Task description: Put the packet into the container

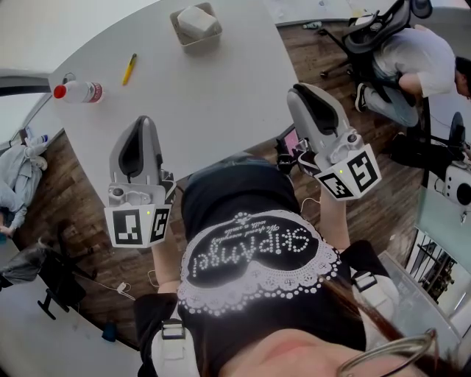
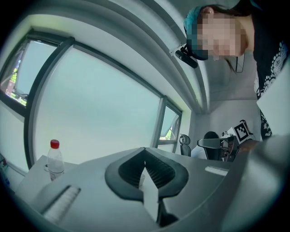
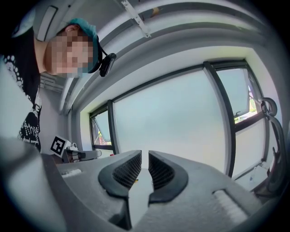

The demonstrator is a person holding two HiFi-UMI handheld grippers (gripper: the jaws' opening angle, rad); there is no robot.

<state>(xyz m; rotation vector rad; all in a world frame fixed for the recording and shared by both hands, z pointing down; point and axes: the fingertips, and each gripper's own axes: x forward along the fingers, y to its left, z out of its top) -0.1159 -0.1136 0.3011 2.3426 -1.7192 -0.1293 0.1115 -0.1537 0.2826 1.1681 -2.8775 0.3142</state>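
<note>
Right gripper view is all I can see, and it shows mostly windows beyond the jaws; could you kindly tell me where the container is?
Observer: The container sits on the far part of the grey table, ahead and to the left of the right gripper.
Operator: Thank you. Does the packet need picking up?
Observer: A white packet already lies inside the container.
Operator: And how is the left gripper?
Observer: The left gripper has its jaw tips together, with nothing held.
</note>
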